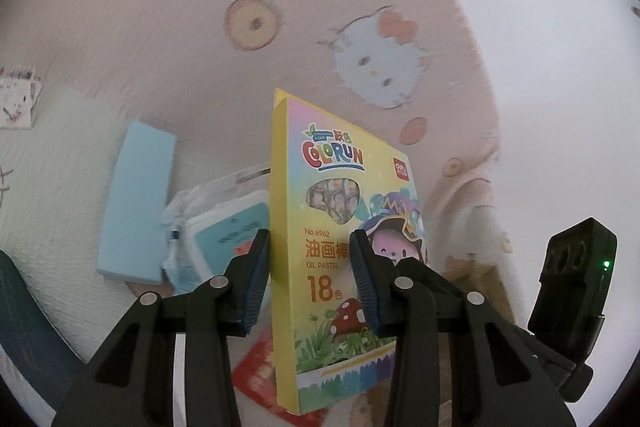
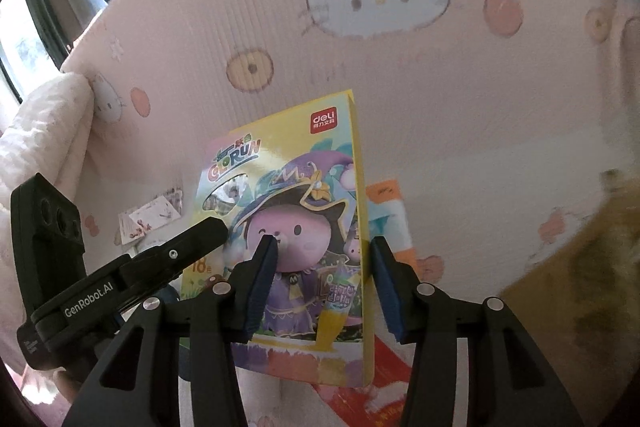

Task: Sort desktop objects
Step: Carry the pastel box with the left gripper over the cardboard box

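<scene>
Left wrist view: the left gripper [image 1: 310,283] pinches the near left edge of the oil pastel box [image 1: 340,227], one pad flat on the printed face and the other on the back. The box stands raised off the pink cartoon-print mat [image 1: 160,27], tilted, with its top flap pointing away from the camera. Below and behind it lie a pale blue box [image 1: 138,203], a teal-lidded case [image 1: 224,239] and a red packet [image 1: 256,379].

Right wrist view: the right gripper [image 2: 326,287] straddles the opposite edge of the same box [image 2: 296,211]. Its left pad bears on the printed face; whether the right pad touches the yellow spine cannot be told, though the jaws appear closed to the thickness of the carton.

Recommended handling, as a judgement:
1. Keep both grips near the lower corners, so the thin carton does not bow.
2. Move the two hands together at equal speed; unequal travel would twist or tear the cardboard.
3. Hold squeeze pressure moderate. The box is light and will crush before it slips.
4. Clear the items beneath before translating sideways.
5. Release one side only once the box rests at its sorted place.
</scene>
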A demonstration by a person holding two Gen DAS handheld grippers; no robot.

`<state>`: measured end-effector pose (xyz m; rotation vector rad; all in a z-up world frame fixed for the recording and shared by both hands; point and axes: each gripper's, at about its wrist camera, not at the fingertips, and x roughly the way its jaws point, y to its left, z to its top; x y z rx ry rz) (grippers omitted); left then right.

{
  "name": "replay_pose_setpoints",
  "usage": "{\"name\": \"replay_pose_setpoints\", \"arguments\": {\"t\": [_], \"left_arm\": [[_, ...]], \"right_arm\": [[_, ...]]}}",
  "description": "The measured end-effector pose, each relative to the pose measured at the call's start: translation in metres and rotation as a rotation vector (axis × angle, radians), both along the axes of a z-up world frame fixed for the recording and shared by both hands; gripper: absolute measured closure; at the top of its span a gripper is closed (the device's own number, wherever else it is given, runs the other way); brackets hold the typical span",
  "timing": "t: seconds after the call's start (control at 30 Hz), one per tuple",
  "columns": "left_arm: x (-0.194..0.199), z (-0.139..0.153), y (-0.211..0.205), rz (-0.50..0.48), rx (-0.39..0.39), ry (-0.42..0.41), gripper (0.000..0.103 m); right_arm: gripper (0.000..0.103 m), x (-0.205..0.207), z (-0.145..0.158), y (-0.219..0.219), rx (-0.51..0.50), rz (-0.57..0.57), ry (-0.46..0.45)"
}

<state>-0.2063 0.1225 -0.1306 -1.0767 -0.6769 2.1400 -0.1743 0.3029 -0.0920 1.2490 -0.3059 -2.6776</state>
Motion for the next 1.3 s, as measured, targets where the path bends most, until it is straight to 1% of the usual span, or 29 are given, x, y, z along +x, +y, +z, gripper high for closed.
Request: {"name": "replay_pose_setpoints", "arguments": {"t": [0.27, 0.47, 0.6, 0.67, 0.77, 0.87, 1.0, 1.1, 1.3], "left_arm": [[0.040, 0.040, -0.001, -0.042, 0.063, 0.071, 0.060], [0.074, 0.074, -0.010, -0.060, 0.091, 0.121, 0.060], [0.092, 0.088, -0.014, -0.071, 0.111, 0.145, 0.060], [0.103, 0.094, -0.012, -0.078, 0.122, 0.147, 0.060], [0.120, 0.103, -0.009, -0.065, 0.109, 0.163, 0.060], [0.133, 0.112, -0.002, -0.068, 0.078, 0.186, 0.060], [0.140, 0.119, 0.013, -0.091, 0.049, 0.195, 0.060], [0.142, 0.122, 0.033, -0.123, 0.029, 0.186, 0.060], [0.137, 0.125, 0.094, -0.238, 0.019, 0.150, 0.060]], "right_arm": [[0.058, 0.054, 0.050, -0.003, 0.033, -0.061, 0.084], [0.058, 0.092, 0.080, -0.011, 0.051, -0.072, 0.138], [0.058, 0.121, 0.102, -0.017, 0.073, -0.073, 0.177], [0.058, 0.128, 0.109, -0.018, 0.086, -0.070, 0.194], [0.058, 0.144, 0.118, -0.013, 0.091, -0.073, 0.227], [0.058, 0.155, 0.122, -0.003, 0.059, -0.068, 0.235], [0.058, 0.163, 0.125, 0.012, 0.033, -0.052, 0.238], [0.058, 0.166, 0.124, 0.028, 0.018, -0.063, 0.233], [0.058, 0.165, 0.126, 0.080, 0.008, -0.133, 0.199]]}}
